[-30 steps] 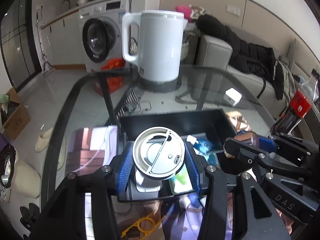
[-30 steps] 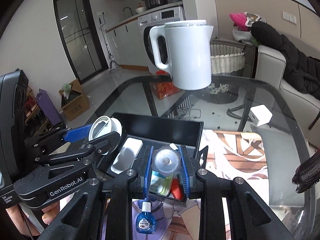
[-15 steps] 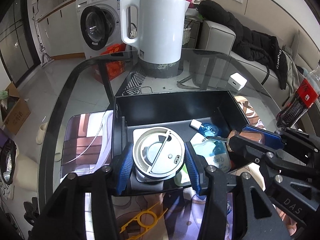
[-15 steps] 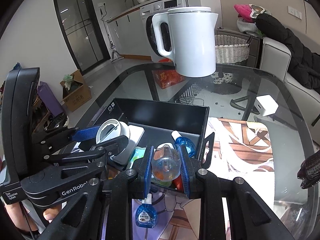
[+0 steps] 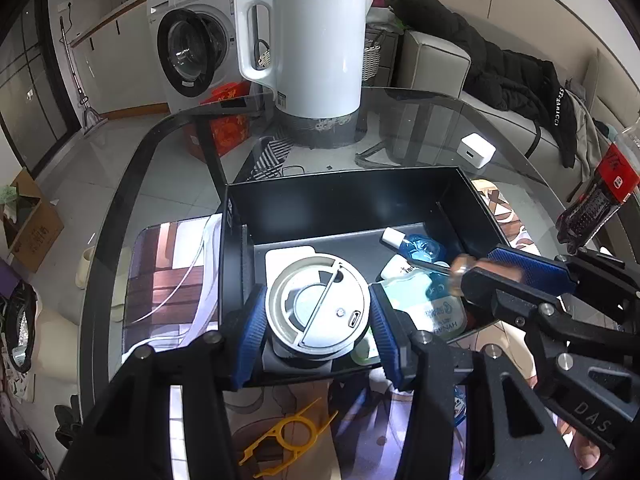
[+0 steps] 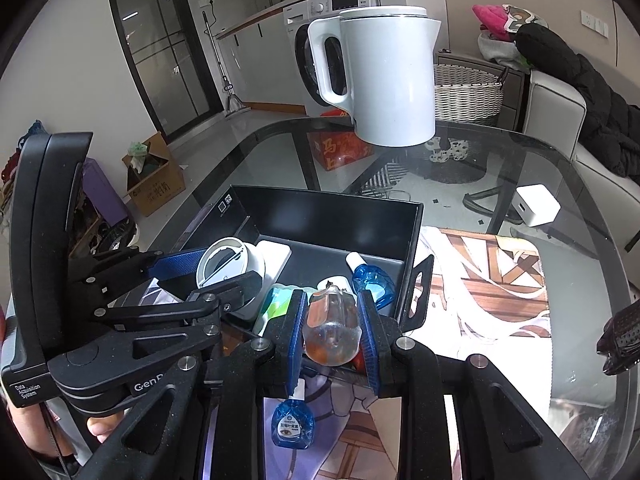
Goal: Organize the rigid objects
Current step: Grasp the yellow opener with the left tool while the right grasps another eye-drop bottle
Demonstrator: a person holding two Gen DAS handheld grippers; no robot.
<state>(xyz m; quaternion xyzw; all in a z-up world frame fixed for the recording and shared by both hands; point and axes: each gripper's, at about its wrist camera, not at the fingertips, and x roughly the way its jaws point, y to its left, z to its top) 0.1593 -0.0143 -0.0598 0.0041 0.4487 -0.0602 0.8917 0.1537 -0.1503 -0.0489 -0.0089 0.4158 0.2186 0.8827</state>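
Over the black box [image 5: 344,200] on the glass table [image 6: 560,168], I am holding both of my grippers. My left gripper [image 5: 318,322] is squeezing a round white lid-like thing [image 5: 318,306] between its blue pads, and it is hanging just above the left part of the box. Under it, a flat white thing [image 5: 288,254] is lying on the box floor. My right gripper [image 6: 330,330] is squeezing a small clear bottle [image 6: 331,326] with orange-brown stuff inside, and it is sitting at the near edge of the box. Inside the box, a blue drop bottle [image 6: 370,278] with a white cap is lying near the right wall, and a pale green packet [image 5: 432,308] is lying beside it. Outside the box, another blue drop bottle [image 6: 293,424] is lying on the picture mat [image 6: 500,280], just below my right gripper. A yellow plastic piece [image 5: 286,436] is lying on the mat too, near my left gripper. Far back, a big white kettle [image 5: 316,52] is standing on the table, and a small white charger [image 6: 536,204] is sitting off to the right.
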